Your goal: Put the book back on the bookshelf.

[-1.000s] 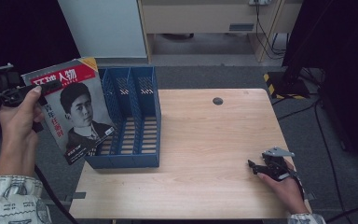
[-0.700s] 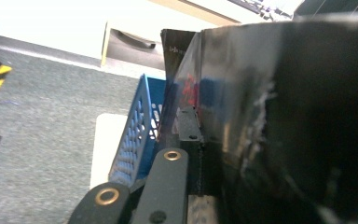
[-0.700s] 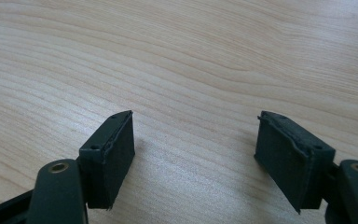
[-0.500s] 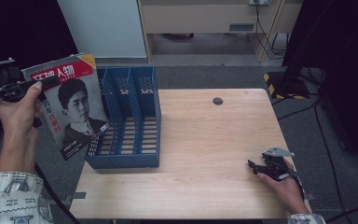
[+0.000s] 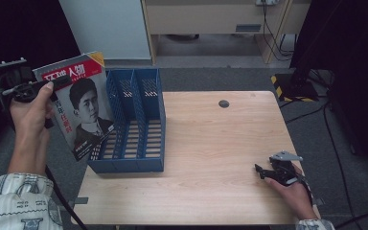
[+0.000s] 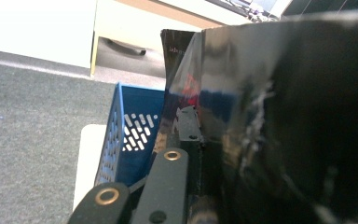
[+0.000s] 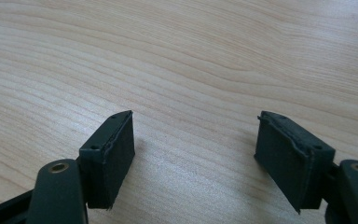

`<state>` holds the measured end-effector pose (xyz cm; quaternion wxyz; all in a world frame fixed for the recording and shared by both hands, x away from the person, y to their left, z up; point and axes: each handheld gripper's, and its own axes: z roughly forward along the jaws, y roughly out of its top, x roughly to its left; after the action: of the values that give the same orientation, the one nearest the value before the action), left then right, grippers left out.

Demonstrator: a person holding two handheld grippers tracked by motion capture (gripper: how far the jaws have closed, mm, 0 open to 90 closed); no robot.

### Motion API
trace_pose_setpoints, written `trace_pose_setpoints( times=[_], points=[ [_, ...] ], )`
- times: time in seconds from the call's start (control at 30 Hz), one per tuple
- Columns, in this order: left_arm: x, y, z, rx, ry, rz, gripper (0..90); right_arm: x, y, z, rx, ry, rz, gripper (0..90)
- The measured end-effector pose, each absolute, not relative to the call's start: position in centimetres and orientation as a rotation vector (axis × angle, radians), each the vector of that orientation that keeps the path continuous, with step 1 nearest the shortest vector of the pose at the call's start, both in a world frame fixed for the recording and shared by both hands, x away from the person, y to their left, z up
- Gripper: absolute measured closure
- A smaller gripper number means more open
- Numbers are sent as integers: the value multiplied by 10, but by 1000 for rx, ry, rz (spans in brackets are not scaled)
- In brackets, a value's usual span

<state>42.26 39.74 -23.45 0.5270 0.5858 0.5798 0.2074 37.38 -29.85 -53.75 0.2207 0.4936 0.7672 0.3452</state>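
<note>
Blue plastic file rack [image 5: 139,139] stands on the wooden table [image 5: 211,172] at abt 9 o'clock of it, 3 slots running from 6 to 12. Left gripper [image 5: 52,85] is clamped on the top edge of a magazine [image 5: 79,108], held up in the air just beside the rack's 9 o'clock wall, cover tilted, long axis approx. upright. So the slots lie toward 3 o'clock and below the magazine; left hand is the near one. Right gripper [image 5: 263,171] rests at 4 o'clock on the table, jaws apart, nothing between, well apart from the rack.
</note>
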Motion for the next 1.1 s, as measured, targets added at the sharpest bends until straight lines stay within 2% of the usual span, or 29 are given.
trace_pose_setpoints(
  times=[0.57, 1.1],
  points=[
    [432, 382, -246, 1416, 1343, 536, 866, 374, -298, -537, 1365, 2122, 956, 281],
    [431, 385, -248, 1384, 1319, 571, 866, 374, -298, -537, 1364, 2121, 955, 282]
  ],
)
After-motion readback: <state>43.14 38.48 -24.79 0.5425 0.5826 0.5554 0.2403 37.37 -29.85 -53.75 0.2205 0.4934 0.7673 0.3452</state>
